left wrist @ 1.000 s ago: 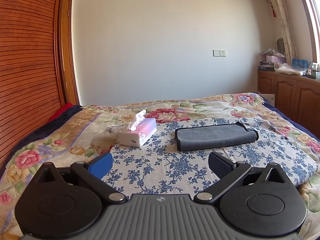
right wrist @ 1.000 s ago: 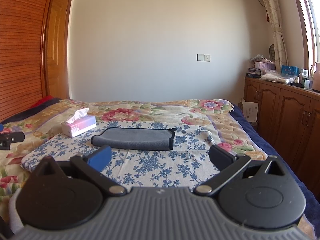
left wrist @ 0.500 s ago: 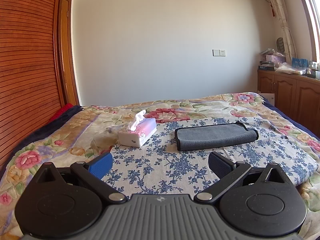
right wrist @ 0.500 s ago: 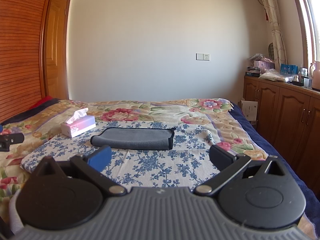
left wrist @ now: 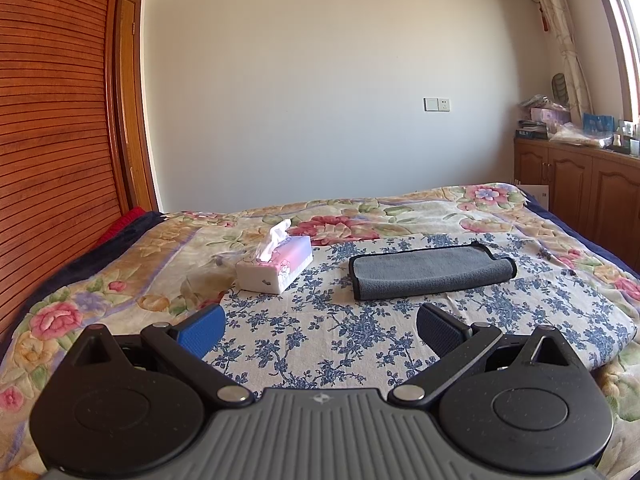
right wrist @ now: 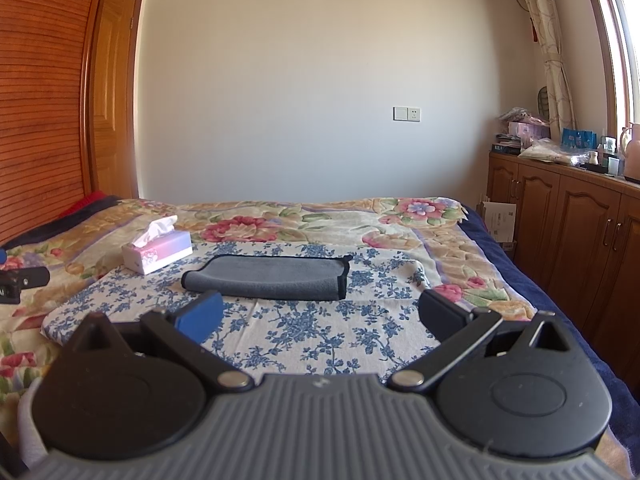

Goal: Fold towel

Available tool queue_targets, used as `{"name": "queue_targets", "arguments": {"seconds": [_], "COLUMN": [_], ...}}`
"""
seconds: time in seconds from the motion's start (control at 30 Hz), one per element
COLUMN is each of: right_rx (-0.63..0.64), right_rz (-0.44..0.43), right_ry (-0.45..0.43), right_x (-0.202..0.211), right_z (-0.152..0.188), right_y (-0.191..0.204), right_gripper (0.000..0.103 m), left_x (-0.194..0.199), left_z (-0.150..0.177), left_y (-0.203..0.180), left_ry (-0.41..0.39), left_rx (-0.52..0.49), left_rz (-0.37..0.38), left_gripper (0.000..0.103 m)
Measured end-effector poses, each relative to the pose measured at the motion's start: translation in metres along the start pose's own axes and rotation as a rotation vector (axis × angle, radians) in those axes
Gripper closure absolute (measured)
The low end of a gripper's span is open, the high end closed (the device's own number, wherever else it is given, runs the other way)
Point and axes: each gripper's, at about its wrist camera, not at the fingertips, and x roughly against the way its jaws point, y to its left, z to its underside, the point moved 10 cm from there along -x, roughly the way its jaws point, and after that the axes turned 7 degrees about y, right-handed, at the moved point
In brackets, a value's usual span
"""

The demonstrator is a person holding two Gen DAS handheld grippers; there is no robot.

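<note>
Left wrist view. My left gripper (left wrist: 318, 326) hangs low over the bed (left wrist: 500, 216), fingers spread wide and holding nothing. The towel (left wrist: 430, 272) lies ahead on the blue-flowered cloth (left wrist: 340, 332), well apart from my fingertips. It is grey with a dark hem and already lies doubled into a long band: the rounded fold is at its right end, the hemmed edges at its left. Just beside it, to the left, stands a tissue box (left wrist: 276, 268) with one tissue pulled up through its slot; how full it is cannot be told.

Right wrist view. My right gripper (right wrist: 320, 314) likewise stands wide and empty, short of the towel (right wrist: 266, 278). From here the hemmed end (right wrist: 342, 276) lies to the right and the rounded fold to the left. The tissue box (right wrist: 158, 252) sits beyond the towel's left end, apart from it. At the left edge a dark piece of my other gripper shows.

Step in hand, as I judge it: the approach before a further fold, or possibly a pause after the last one. A next fold would call for both grippers to go forward, pinch the two corners of one short end, and carry it over to the other end. The layers may slip apart if I pinch only the top one.
</note>
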Motion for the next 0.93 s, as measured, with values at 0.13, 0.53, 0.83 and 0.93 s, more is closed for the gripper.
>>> {"name": "queue_targets", "arguments": {"seconds": [0.13,0.53,0.83,0.93], "right_rx": [0.0,0.0,0.0,0.0], "right_rz": [0.0,0.0,0.0,0.0], "right_ry": [0.0,0.0,0.001,0.001], "right_x": [-0.0001,-0.0002,-0.0003,-0.0003], "right_z": [0.0,0.0,0.0002,0.0001], "right_y": [0.0002,0.0001,0.0002,0.0002], "right_gripper": [0.0,0.0,0.0,0.0], "left_x": [-0.0001,0.0,0.0001,0.0001], "left_z": [0.002,0.002,0.0019,0.0019], "left_y": [-0.0017,-0.0011,-0.0012,-0.0013], "left_ry": [-0.001,0.0,-0.001,0.0], "left_rx": [-0.005,-0.007,-0.008,-0.007], "left_rz": [0.0,0.003,0.002,0.001], "left_gripper": [0.0,0.0,0.0,0.0]}}
